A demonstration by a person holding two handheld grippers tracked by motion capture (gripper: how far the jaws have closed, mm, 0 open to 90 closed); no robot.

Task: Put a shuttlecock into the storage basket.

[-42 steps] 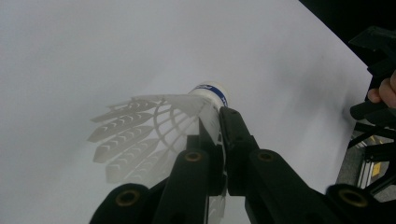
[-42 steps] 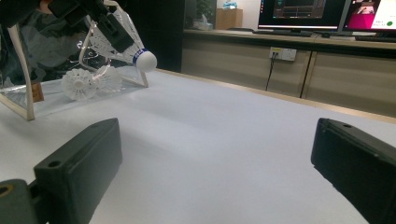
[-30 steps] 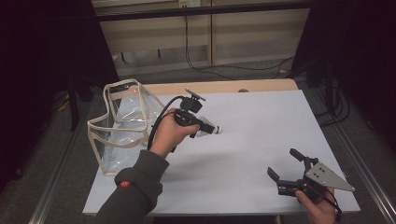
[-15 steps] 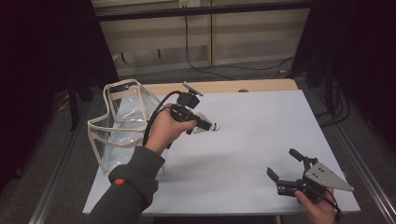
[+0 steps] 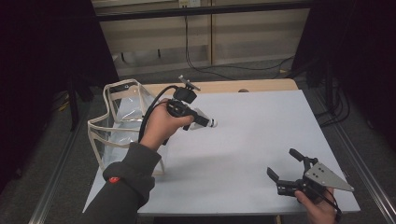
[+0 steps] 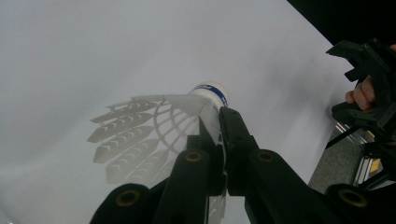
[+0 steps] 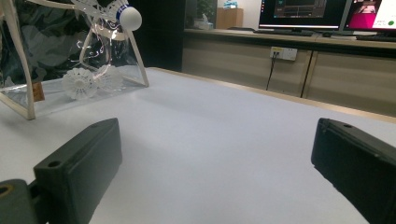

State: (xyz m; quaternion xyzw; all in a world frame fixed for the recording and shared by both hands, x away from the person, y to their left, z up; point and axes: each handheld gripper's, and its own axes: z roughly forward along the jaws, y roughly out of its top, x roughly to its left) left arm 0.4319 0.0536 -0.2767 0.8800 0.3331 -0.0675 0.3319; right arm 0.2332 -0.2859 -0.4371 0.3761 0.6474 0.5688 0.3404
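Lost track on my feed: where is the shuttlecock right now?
In the high view the shuttlecock is pinched in the left claw, above the table's left-centre, right of the clear bag.

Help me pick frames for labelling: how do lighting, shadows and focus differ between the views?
High view: bright white table, dark surroundings, soft shadow under the left gripper. Left gripper view: the white feathered shuttlecock is sharp, the near jaws blurred. Right gripper view: the clear plastic bag glints, the near jaws soft.

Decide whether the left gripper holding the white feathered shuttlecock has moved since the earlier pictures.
Yes. The left gripper with the white feathered shuttlecock has risen slightly, judged against the clear plastic bag in the high view.
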